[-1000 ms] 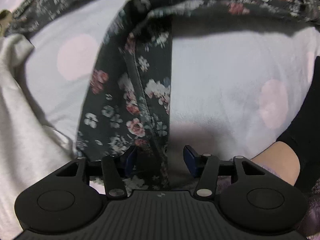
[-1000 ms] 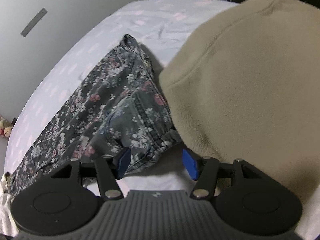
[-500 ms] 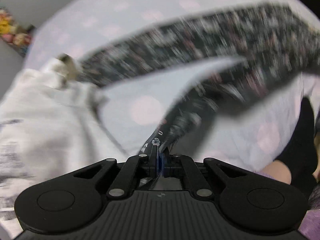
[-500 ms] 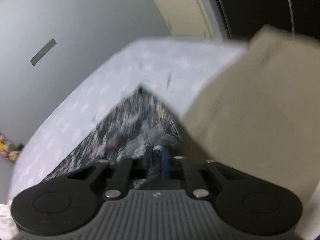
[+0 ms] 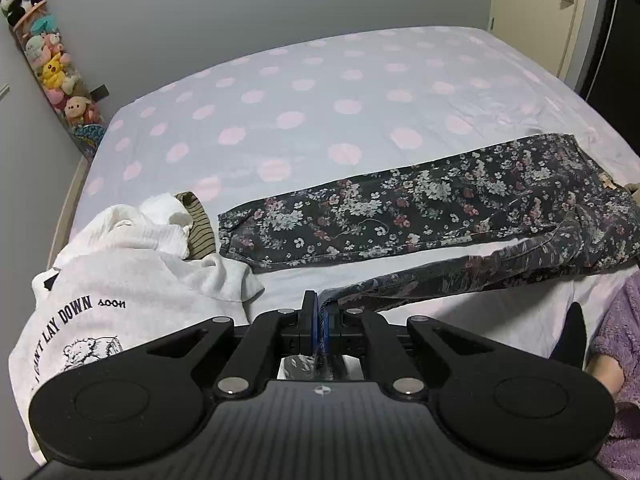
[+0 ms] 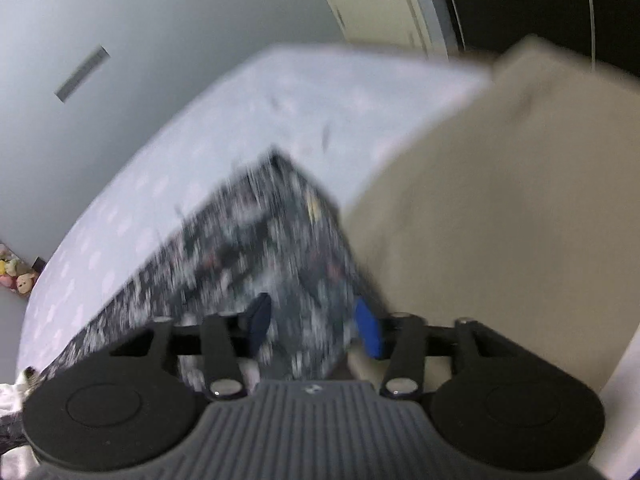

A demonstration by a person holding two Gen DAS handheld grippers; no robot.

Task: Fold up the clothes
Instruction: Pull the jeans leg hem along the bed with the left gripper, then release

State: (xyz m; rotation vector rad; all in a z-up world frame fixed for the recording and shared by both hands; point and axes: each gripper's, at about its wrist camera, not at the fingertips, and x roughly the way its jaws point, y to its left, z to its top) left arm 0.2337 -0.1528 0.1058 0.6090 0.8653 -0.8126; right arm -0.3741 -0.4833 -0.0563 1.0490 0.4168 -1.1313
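both wrist views overlook the bed [image 5: 360,92], sharing floral trousers [image 5: 400,216].

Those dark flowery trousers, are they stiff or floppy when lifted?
Probably floppy: the dark floral denim trousers sag from the shut left gripper down to the spotted bedsheet. Likely fairly heavy cloth, since thick seams show.

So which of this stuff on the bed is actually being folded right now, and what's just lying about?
In the job:
- floral trousers, one leg end pinched in the left gripper
- right gripper, jaws opening with the trousers' other end between them

Lying about:
- white sweatshirt
- striped garment
- beige fleece
- plush toys by the wall
- bed
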